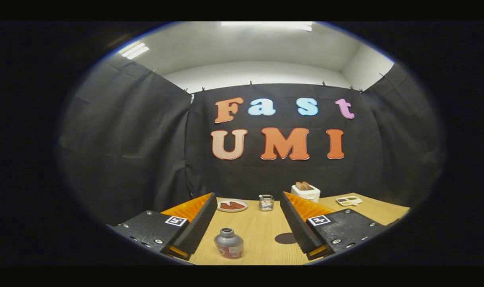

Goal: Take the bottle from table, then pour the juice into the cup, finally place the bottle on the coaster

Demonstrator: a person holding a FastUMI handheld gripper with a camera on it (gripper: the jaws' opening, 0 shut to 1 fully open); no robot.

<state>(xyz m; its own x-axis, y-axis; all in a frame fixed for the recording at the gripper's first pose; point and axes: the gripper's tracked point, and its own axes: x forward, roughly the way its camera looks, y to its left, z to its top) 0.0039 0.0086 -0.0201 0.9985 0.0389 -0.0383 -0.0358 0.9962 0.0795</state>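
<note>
Black cloth backs the wooden table. Between my wide-apart, empty jaws stands the uncapped bottle; beyond, a cup, a plate of red food, and a coaster beside the right finger.

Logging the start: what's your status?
Gripper open, holding nothing. Bottle upright on table, between the fingers. Coaster beside it, cup beyond. Nothing blocking.

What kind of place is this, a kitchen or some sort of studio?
Probably a staged recording booth, not a kitchen: black cloth walls surround a wooden table set with a bottle, toaster and plate of food. The gripper is open.
</note>
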